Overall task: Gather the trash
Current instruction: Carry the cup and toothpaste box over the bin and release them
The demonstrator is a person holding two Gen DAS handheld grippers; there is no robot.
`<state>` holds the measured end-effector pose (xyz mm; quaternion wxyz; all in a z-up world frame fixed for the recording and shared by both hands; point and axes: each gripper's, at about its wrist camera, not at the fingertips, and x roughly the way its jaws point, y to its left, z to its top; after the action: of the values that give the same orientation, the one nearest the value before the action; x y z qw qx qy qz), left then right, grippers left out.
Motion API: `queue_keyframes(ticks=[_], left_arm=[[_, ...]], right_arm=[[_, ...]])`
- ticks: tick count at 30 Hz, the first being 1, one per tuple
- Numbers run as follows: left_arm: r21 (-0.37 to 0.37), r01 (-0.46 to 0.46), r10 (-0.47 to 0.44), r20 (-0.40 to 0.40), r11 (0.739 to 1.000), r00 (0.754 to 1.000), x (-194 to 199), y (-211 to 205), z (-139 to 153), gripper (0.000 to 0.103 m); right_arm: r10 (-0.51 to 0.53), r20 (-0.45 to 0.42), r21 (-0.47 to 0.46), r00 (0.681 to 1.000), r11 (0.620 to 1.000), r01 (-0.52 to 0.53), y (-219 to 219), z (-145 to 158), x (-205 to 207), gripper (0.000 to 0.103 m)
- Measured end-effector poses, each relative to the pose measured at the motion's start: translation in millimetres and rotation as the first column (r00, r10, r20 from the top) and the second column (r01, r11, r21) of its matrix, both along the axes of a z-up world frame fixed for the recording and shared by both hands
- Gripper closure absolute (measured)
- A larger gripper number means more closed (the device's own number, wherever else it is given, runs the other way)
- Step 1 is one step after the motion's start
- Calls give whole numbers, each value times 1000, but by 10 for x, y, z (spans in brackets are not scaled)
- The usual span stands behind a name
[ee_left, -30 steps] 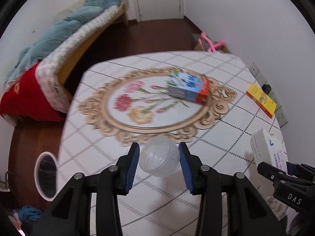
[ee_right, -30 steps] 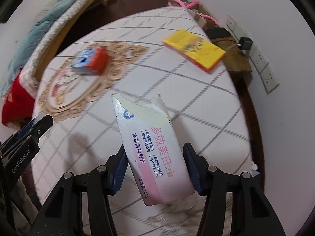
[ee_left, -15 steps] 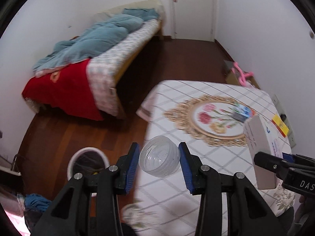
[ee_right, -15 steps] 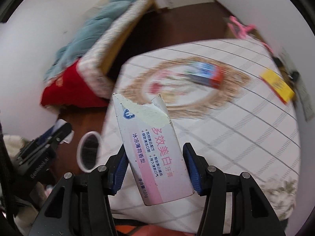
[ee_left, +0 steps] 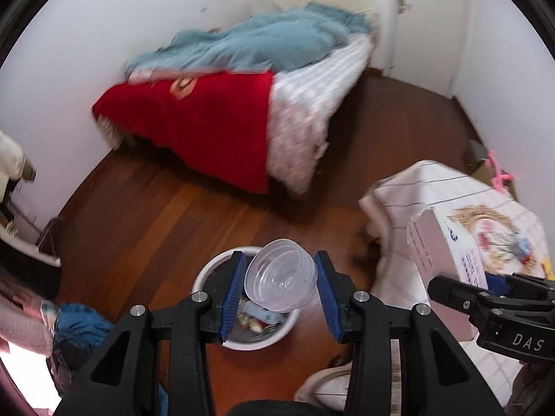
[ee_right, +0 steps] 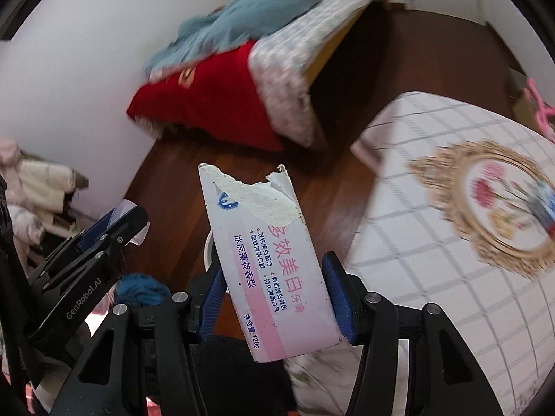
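Note:
My left gripper (ee_left: pixel 281 284) is shut on a clear plastic cup (ee_left: pixel 280 281) and holds it right above a white trash bin (ee_left: pixel 225 270) on the wooden floor; the bin has rubbish in it. My right gripper (ee_right: pixel 274 294) is shut on a torn white and pink toothpaste box (ee_right: pixel 267 263), held in the air beside the table. The box also shows in the left wrist view (ee_left: pixel 447 263), to the right of the cup. The left gripper and cup show in the right wrist view (ee_right: pixel 128 218). A sliver of the bin's rim (ee_right: pixel 209 248) shows behind the box.
A table with a checked, flower-patterned cloth (ee_right: pixel 433 242) stands to the right, with a blue and red box (ee_right: pixel 549 208) on it. A bed with red and blue blankets (ee_left: pixel 222 111) is across the floor. Blue cloth (ee_left: pixel 79 322) and clutter lie left of the bin.
Both grippers have swung left, away from the table and toward the floor. The cup has come over the trash bin. Both grips are unchanged.

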<state>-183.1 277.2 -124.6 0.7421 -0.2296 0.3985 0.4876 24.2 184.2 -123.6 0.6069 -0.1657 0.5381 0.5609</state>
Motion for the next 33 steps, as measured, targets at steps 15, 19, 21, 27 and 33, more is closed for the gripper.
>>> queue_keyframes(ticks=[15,19,21,27,33], left_arm=[[-361,-171,130,-134,917,982,-711,1137,-1768,66],[-445,-182,135,-135,877,982,-787,1208,-2008,65],[-469,-188,139,-138,863,981,-844,1258,-2077,65],[-491,-210,151,-157,846,976,-881,1298,-2148,50],[-463,-243,184,-169,852,968,-962,1272,-2102,0]], right_arm=[[188,-30,-338,982,922,-187,1792,-1830,-1053,47],[213,-60,-410,975,885,-219,2022,-2212,-1120,47],[230,-68,-436,971,868,-236,2111,-2347,-1136,47],[267,-58,-461,962,847,-263,2313,-2549,-1141,46],[286,-23,-452,958,852,-265,2271,-2499,-1132,27]])
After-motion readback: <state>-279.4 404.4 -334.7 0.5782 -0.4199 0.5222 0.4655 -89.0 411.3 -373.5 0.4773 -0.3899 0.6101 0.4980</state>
